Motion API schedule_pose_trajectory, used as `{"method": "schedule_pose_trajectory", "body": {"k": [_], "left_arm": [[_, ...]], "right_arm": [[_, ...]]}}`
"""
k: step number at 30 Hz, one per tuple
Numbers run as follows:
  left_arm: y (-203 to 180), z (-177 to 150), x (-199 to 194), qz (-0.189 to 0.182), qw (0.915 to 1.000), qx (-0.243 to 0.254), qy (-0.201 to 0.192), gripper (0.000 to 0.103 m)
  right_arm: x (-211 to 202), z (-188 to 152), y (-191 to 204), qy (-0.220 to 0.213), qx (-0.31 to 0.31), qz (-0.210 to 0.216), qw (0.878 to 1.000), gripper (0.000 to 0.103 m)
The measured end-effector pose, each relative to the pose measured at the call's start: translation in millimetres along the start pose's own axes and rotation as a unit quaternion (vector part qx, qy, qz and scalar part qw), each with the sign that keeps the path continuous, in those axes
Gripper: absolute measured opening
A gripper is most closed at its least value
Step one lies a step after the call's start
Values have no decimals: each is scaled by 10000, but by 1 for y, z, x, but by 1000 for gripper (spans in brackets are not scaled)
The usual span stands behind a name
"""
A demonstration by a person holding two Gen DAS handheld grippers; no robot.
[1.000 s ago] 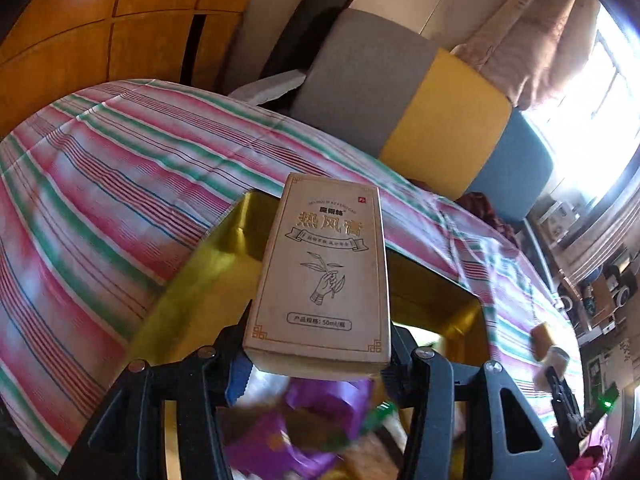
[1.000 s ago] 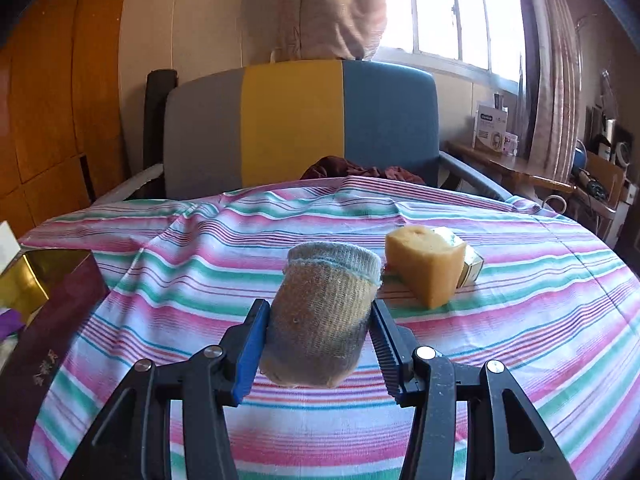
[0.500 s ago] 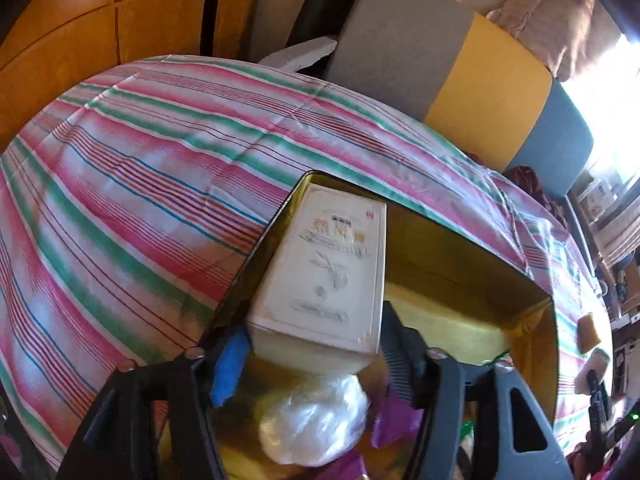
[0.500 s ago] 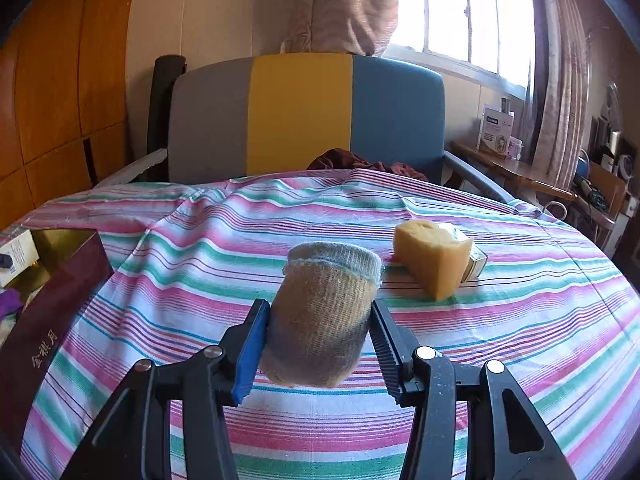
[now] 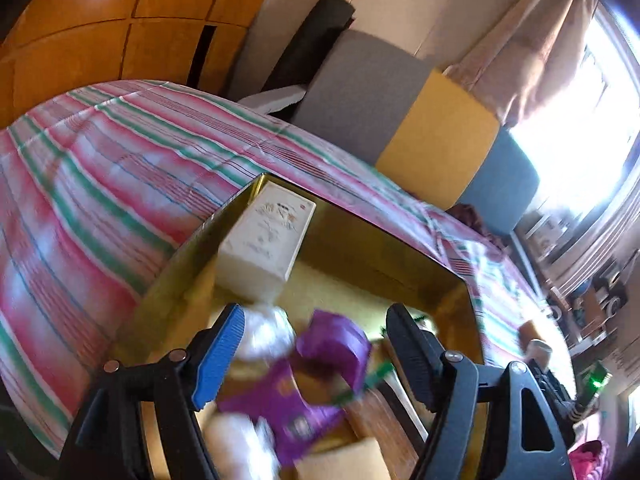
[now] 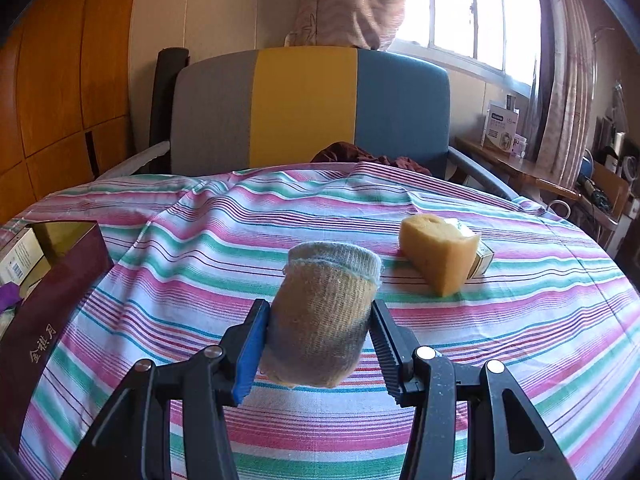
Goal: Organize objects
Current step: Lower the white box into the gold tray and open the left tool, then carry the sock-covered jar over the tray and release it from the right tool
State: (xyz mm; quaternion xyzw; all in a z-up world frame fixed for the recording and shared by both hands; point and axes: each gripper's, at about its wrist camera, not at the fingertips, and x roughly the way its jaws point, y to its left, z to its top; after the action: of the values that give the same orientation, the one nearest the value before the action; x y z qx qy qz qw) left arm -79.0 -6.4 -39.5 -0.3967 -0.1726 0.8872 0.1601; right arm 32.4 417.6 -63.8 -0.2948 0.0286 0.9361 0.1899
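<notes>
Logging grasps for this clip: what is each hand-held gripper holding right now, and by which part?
The right hand-held gripper clamps the rolled sock across its lower sides. The left hand-held gripper holds nothing; its jaws are opening, and the white box lies in the gold-lined box.

A carton lies in the box, ahead of the opening left gripper. A rolled sock sits between the right gripper's fingers. On the table, a sponge lies ahead and right, the box far left.

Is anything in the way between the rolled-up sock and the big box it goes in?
Nothing visible. Only bare striped cloth lies between the sock, held in the right gripper, and the open box.
</notes>
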Motion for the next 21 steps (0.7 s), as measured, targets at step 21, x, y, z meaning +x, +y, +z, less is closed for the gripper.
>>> {"method": "schedule_pose_trajectory", "body": {"k": [21], "left_arm": [[-12,-50,-52,143,9974,567,-429,75]], "right_arm": [[-36,70,178,569,-772,2375,9667,51]]}}
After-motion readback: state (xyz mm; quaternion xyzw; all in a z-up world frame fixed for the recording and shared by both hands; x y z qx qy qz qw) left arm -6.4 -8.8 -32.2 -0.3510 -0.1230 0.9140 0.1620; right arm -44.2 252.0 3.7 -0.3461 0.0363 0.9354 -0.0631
